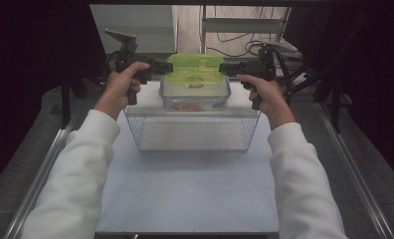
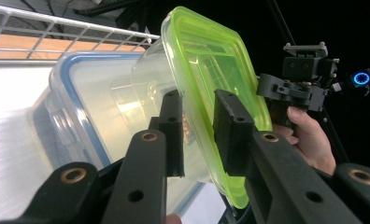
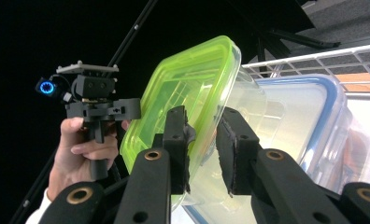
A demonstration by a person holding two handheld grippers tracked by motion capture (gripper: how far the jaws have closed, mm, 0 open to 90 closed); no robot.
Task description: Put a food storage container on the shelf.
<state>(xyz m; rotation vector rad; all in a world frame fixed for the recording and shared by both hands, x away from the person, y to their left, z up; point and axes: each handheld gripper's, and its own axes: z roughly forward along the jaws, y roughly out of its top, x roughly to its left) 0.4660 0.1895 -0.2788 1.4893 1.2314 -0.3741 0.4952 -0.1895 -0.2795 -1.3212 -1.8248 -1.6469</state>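
While the green lid (image 1: 195, 63) sits on a small clear box (image 2: 145, 84), that box rests on a bigger blue-rimmed box (image 1: 195, 94) near the far edge of the surface (image 1: 185, 194). The left tongs (image 1: 166, 67) and right tongs (image 1: 225, 68) each have the lid's rim between their jaws, loose and not squeezing it. A wire basket (image 1: 192, 132) stands just in front.
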